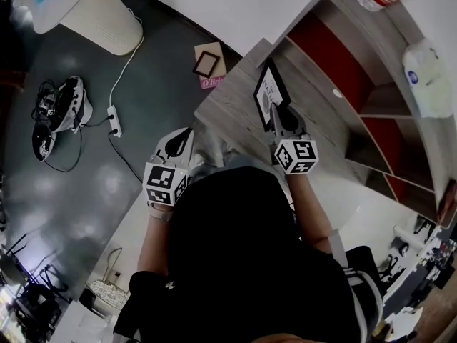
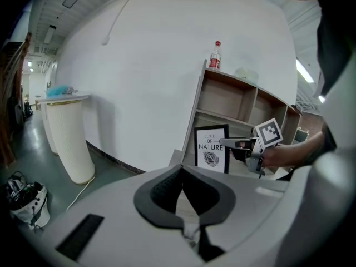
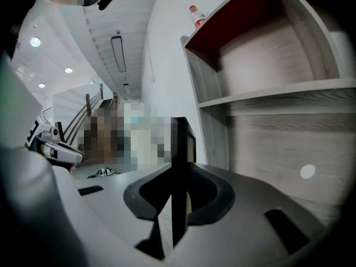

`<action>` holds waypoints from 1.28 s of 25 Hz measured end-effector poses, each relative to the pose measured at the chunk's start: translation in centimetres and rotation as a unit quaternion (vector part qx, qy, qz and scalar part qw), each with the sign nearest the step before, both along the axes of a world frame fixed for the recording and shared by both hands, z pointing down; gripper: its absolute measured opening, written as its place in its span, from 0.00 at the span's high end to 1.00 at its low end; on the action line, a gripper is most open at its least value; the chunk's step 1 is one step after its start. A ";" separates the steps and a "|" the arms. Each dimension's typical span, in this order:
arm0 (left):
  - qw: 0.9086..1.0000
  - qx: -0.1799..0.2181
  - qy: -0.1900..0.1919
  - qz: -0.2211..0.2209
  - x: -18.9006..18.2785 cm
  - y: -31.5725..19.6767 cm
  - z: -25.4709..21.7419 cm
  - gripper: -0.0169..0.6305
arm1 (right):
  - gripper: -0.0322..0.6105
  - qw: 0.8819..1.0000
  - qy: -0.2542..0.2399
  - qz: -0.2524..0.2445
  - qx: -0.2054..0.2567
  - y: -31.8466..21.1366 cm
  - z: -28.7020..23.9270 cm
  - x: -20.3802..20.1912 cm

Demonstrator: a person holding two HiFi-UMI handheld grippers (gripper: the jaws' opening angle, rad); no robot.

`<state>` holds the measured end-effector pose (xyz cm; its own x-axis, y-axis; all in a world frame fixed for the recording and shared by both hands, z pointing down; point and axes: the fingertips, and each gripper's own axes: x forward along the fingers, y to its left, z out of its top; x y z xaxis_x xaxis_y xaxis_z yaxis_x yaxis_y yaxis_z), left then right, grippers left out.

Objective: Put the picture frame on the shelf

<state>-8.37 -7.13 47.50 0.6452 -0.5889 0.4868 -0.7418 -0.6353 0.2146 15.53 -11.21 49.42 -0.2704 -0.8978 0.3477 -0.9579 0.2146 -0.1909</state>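
Right gripper (image 1: 280, 114), jaws narrowed onto one side edge of the black rectangular picture frame (image 1: 270, 90), holds it upright, base at the lowest board of the grey wooden shelf unit (image 1: 321, 131), presumably to seat it squarely. Left gripper (image 1: 178, 143) hangs closed and empty, well clear.

Person wears a black top (image 1: 243, 249) w/ short sleeves, plus thin white stripes at the edge of the R sleeve. Left tongs (image 1: 186, 134) & right tongs (image 1: 275, 111) look alike: pale grey rounded moulded shells, dark grey pads lining the inner faces, and a slim dark rectangular slot sunk into the shell top, seen in both gripper views. Each has a white cube at the back, left cube (image 1: 166, 183) & right cube (image 1: 296, 156), w/ black-and-white square markers on the faces that show.
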 end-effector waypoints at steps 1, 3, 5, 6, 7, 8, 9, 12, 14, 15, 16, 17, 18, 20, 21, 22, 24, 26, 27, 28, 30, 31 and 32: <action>1.000 -0.003 -0.003 -0.003 0.4 0.1 0.3 0.96 | 0.87 1.000 0.001 0.002 -0.004 -0.2 0.7 0.8; 1.000 -0.007 -0.006 -0.009 1.1 0.4 0.9 0.96 | 0.87 1.000 0.004 0.004 -0.011 -0.4 1.7 2.4; 1.000 -0.013 -0.009 -0.015 1.5 0.8 1.3 0.96 | 0.87 1.000 0.010 0.006 -0.014 -0.8 2.5 3.7; 1.000 -0.016 -0.011 -0.018 1.6 0.9 1.4 0.96 | 0.87 1.000 0.012 0.007 -0.015 -1.2 2.9 4.3; 1.000 -0.019 -0.012 -0.020 1.8 0.9 1.6 0.96 | 0.87 1.000 0.014 0.009 -0.016 -1.5 3.3 4.8; 0.999 -0.021 -0.013 -0.022 2.1 0.9 1.7 0.96 | 0.87 1.000 0.016 0.010 -0.017 -2.0 3.8 5.4; 0.999 -0.023 -0.014 -0.024 2.3 0.9 1.9 0.96 | 0.87 1.000 0.017 0.010 -0.017 -2.5 4.2 5.9; 0.999 -0.026 -0.020 -0.025 3.0 0.7 2.3 0.96 | 0.87 1.000 0.021 0.005 -0.019 -3.9 5.5 7.0; 0.999 -0.025 -0.023 -0.025 3.3 0.6 2.3 0.96 | 0.87 0.999 0.025 0.005 -0.021 -4.6 6.2 7.4; 0.999 -0.025 -0.023 -0.025 3.3 0.6 2.4 0.96 | 0.87 0.999 0.027 0.006 -0.023 -4.9 6.5 7.6; 0.999 -0.025 -0.024 -0.025 3.3 0.7 2.5 0.96 | 0.87 0.999 0.027 0.007 -0.024 -5.1 6.9 7.7; 0.999 -0.026 -0.026 -0.026 3.3 0.7 2.6 0.96 | 0.87 0.999 0.028 0.008 -0.025 -5.4 7.1 7.8; 0.999 -0.028 -0.028 -0.027 3.3 0.7 2.8 0.96 | 0.87 0.999 0.027 0.008 -0.024 -5.6 7.3 7.9; 0.999 -0.032 -0.031 -0.030 3.3 0.8 3.0 0.96 | 0.87 0.999 0.028 0.004 -0.019 -5.9 7.5 7.9; 0.998 -0.034 -0.032 -0.031 3.4 0.8 3.2 0.96 | 0.87 0.999 0.030 0.002 -0.017 -6.1 7.6 7.9; 0.998 -0.036 -0.032 -0.031 3.4 0.8 3.2 0.96 | 0.87 0.999 0.034 -0.001 -0.016 -6.3 7.8 7.9; 0.998 -0.038 -0.033 -0.029 3.6 0.8 3.4 0.96 | 0.87 0.998 0.050 -0.001 -0.025 -6.7 8.5 8.3; 0.998 -0.041 -0.036 -0.027 3.6 0.9 3.5 0.96 | 0.87 0.997 0.067 0.007 -0.041 -6.9 9.6 9.1; 0.998 -0.042 -0.038 -0.027 3.5 1.0 3.5 0.96 | 0.87 0.996 0.072 0.012 -0.048 -6.9 10.1 9.5; 0.998 -0.043 -0.040 -0.027 3.3 1.1 3.6 0.96 | 0.87 0.996 0.075 0.017 -0.053 -7.0 10.5 9.9; 0.998 -0.046 -0.042 -0.029 2.9 1.2 3.7 0.96 | 0.87 0.994 0.083 0.026 -0.060 -7.4 11.2 10.5; 0.997 -0.049 -0.043 -0.031 2.7 1.2 3.7 0.96 | 0.87 0.994 0.088 0.030 -0.065 -7.6 11.6 10.8; 0.997 -0.053 -0.045 -0.036 2.6 1.3 3.7 0.96 | 0.86 0.993 0.092 0.035 -0.070 -7.8 11.9 11.1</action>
